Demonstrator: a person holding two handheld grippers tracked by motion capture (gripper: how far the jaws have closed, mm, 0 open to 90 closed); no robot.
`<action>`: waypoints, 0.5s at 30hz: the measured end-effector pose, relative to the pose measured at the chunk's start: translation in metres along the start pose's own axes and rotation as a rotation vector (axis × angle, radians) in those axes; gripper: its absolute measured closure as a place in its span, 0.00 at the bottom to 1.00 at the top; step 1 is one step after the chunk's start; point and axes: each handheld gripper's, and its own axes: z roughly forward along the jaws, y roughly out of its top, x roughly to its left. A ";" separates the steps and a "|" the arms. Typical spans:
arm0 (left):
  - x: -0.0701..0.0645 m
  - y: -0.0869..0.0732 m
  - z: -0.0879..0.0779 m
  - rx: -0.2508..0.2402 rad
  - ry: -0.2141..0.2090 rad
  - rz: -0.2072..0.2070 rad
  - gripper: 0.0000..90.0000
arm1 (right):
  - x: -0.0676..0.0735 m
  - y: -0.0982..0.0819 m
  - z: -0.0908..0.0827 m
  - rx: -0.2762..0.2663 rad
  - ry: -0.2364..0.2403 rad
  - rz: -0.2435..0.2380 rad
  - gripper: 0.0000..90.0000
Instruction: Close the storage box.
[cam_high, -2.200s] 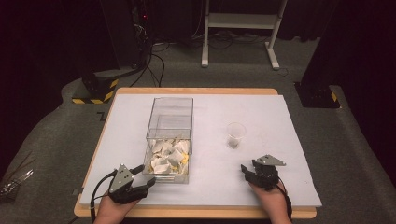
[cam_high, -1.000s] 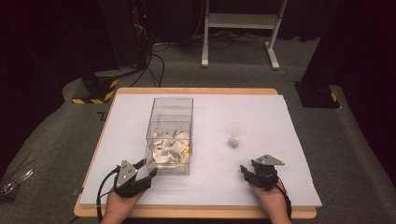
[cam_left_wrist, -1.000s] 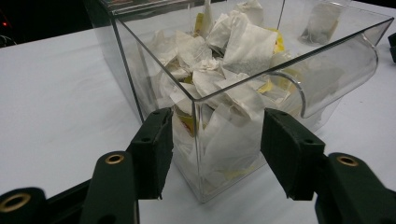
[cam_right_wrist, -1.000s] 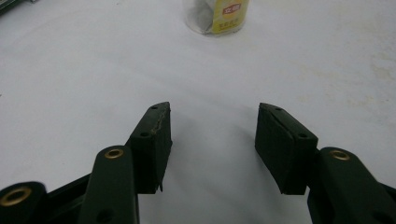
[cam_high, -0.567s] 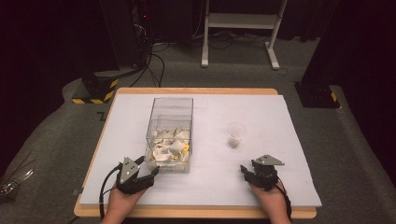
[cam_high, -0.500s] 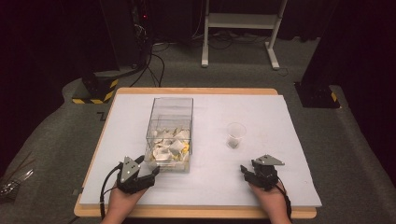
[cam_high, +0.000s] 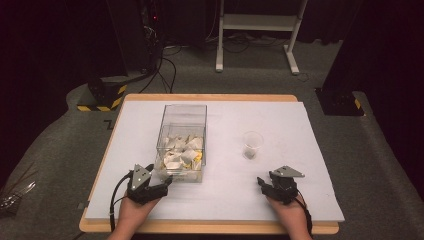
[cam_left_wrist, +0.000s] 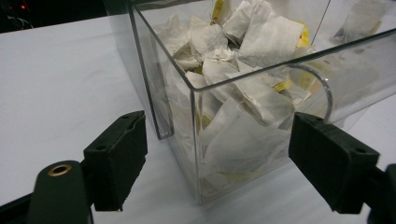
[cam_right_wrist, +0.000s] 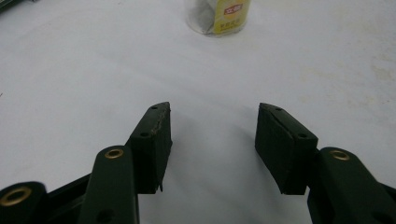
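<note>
Left hand-held gripper (cam_high: 165, 183): jaws have just been opening and now stand wide. In the left gripper view, the near corner of the clear box (cam_left_wrist: 243, 88) sits between them and the pads are off the walls. No grip.

Right hand-held gripper (cam_high: 264, 184): jaws part-open, nothing between them, parked low over the bare tabletop (cam_high: 300, 130), well apart from the box. Its own view looks toward a small clear cup (cam_right_wrist: 217, 16) farther off, with a yellow-labelled packet inside.

Box location: left of tabletop centre, near end just beside the left hand-held gripper. The cup (cam_high: 252, 145) stands off to its right, clear of it.

Orientation: box upright, open top. Long axis runs away from the person toward the far edge, with a short end facing the left hand-held gripper.

Contents: loose tea bags (cam_high: 182, 154), white with some yellow, heaped at the near end.

Handling, by judgement:
- Box looks like rigid acrylic: stiff, smooth and slippery, probably light. Walls are thin, so pinch one wall over the rim rather than span the body.
- Tea bags are soft, very light, crushable and easily torn. Take one from above by the body or a free corner with a gentle squeeze; neighbours may drag along.
</note>
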 end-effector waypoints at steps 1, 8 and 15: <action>0.000 0.000 0.001 0.001 -0.003 0.002 0.21 | 0.000 0.000 0.000 0.000 0.001 -0.007 0.51; 0.001 0.005 0.008 -0.001 0.006 -0.003 0.21 | 0.001 0.000 0.000 0.003 0.001 -0.009 0.51; 0.004 0.009 0.015 0.005 0.012 -0.003 0.20 | 0.002 0.000 0.000 0.006 -0.004 -0.020 0.51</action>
